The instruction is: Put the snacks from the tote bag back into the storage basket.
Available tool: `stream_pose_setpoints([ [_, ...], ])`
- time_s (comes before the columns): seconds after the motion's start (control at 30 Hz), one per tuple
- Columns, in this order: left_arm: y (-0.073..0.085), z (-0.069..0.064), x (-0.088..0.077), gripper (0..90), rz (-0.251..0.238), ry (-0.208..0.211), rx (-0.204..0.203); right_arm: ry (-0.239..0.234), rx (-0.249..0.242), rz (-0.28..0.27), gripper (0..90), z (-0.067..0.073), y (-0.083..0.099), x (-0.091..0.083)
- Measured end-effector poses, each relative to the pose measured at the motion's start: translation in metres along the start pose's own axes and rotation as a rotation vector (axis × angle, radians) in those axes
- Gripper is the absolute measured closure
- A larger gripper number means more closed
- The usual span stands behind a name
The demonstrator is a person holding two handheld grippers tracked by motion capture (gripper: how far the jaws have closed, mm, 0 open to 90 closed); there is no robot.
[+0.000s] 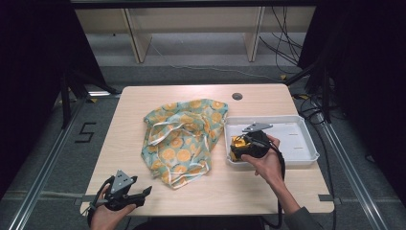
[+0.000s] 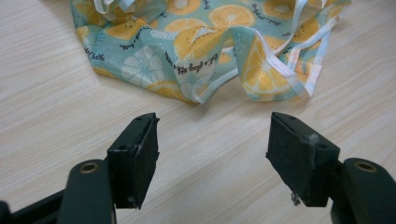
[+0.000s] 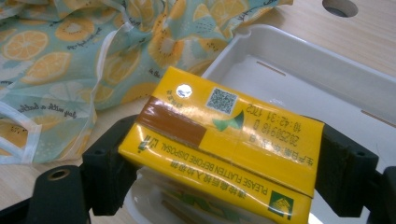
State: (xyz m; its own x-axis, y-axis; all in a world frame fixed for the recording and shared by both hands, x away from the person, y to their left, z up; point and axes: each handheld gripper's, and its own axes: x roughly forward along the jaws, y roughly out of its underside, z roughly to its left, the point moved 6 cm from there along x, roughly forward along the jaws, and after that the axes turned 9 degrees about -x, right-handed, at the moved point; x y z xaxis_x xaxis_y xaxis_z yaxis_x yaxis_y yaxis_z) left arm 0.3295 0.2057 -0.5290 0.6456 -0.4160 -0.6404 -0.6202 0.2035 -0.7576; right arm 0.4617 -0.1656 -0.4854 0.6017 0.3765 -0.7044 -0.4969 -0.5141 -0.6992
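R gripper (image 3: 219, 158) clamps carton (image 3: 219, 140) over tray (image 1: 306, 139) at 3 o'clock; bag (image 1: 182, 139) untouched, L gripper (image 2: 212, 154) open, idle at 7; packing prob. barely begun.

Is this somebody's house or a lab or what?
Probably a lab or recording room, not a house. Black curtains hang round a single wooden table, loose cables trail over the floor, and metal rails run beside the table. A person works with hand-held grippers there.

A pale wooden worktop (image 1: 143, 105) carries a crumpled teal cloth with orange-slice print (image 1: 182, 139) at its middle and a white tray (image 1: 306, 139) just beside it, seemingly touching; a round hole (image 1: 237, 96) lies near the far edge.
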Motion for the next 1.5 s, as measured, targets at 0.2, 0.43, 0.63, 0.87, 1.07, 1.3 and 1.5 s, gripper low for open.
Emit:
stream_pose_setpoints([
  [0.2,0.0,-0.001,0.001,33.3,-0.009,-0.004,-0.008,-0.004,-0.001,-0.022,18.4,0.0,0.002,0.0],
  [0.43,0.0,-0.001,0.001,33.3,-0.01,-0.002,-0.008,-0.035,-0.016,-0.09,16.1,-0.005,-0.004,-0.018],
  [0.63,0.0,0.0,-0.001,33.3,0.002,0.0,0.015,-0.082,0.009,-0.132,19.1,-0.01,0.003,-0.043],
  [0.87,0.0,-0.001,-0.001,33.3,0.004,0.001,0.015,-0.114,-0.005,-0.157,62.2,-0.011,0.025,-0.062],
  [1.07,0.0,-0.001,0.0,33.3,0.007,0.0,0.02,-0.148,-0.041,-0.162,84.6,-0.004,0.034,-0.064],
  [1.3,0.0,-0.001,-0.001,33.3,0.006,0.001,0.018,-0.167,-0.108,-0.15,89.6,0.007,0.035,-0.059],
  [1.5,-0.001,-0.001,-0.001,33.3,-0.001,0.003,0.013,-0.189,-0.104,-0.147,89.5,0.013,0.039,-0.056],
])
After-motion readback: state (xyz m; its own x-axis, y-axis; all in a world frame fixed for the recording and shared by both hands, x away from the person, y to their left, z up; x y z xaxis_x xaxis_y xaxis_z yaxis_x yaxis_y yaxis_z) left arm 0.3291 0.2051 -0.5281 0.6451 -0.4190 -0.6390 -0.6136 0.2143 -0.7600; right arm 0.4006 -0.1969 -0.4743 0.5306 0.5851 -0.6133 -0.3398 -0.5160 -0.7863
